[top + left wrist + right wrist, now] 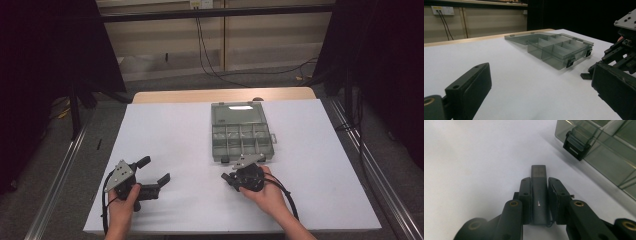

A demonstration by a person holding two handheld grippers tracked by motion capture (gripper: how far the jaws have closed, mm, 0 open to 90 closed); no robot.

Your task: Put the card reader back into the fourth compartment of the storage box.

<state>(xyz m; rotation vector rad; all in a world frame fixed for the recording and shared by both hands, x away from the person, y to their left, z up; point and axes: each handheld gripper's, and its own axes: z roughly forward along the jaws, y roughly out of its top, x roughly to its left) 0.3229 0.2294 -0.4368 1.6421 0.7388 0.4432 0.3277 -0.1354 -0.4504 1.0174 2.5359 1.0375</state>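
Observation:
A smoky transparent compartment box (pixel 242 137) lies open on the white table (pixel 170 130), its lid folded flat toward the far edge. Its several compartments look empty. My right gripper (pixel 228 177) is just in front of the box's near edge, shut on a small dark grey bar (pixel 538 195) that sticks out past the fingertips, pointing away from the box. A black latch (pixel 576 146) on the box's front wall (pixel 609 155) is close by. My left gripper (pixel 156 170) rests at the table's near left, open with nothing between its jaws, facing the box (pixel 559 48).
A wooden strip (pixel 220 95) runs along the table's far edge. Metal rails (pixel 372 170) flank both sides of the table, and cables (pixel 210 60) trail over the floor beyond it. Dark curtains (pixel 45 60) hang at left and right.

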